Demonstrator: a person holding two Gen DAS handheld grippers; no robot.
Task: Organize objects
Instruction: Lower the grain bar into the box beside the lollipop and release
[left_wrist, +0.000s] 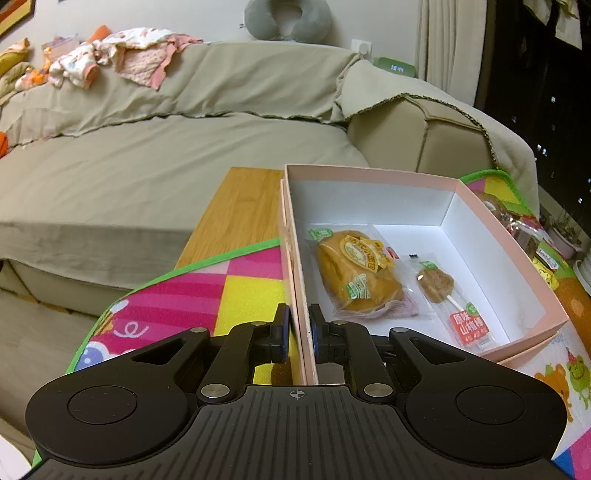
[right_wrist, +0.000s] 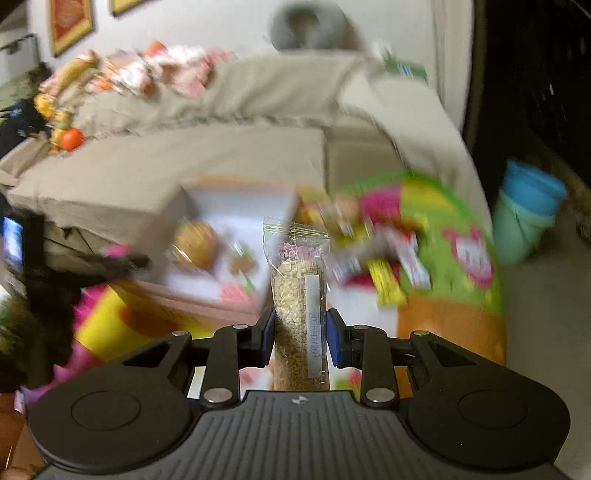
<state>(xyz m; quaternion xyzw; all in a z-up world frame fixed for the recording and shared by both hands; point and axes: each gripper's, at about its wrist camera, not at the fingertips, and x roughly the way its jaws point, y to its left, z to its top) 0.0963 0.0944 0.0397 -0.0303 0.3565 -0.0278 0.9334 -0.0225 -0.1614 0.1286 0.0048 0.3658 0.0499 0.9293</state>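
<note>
Step in hand: carrying a clear-wrapped oblong bar of pale puffed grain toward the pale pink cardboard box with a white inside, judged from the load and the box ahead
Right gripper: clenched on the grain bar, blue pads pressing both long sides low down; the sealed top end stands up free past the fingertips
Left gripper: clamped shut on the box's near side wall, one finger outside, one inside, pinning the box on the bright patchwork play mat
Box contents: a wrapped round golden bun lies left of a wrapped brown lollipop with a red label; the floor to the right of them and toward the far wall is bare
Loose pile: more wrapped snacks lie on the mat right of the box, blurred
Doing it well: keep the left clamp steady so the box cannot slide; bring the bar in over the rim, lower it flat onto the bare floor beside the lollipop, let go only when it rests
Risk: the grip is low on a slippery wrapper, so a quick swing could tilt the bar, or catch its top on the wall
</note>
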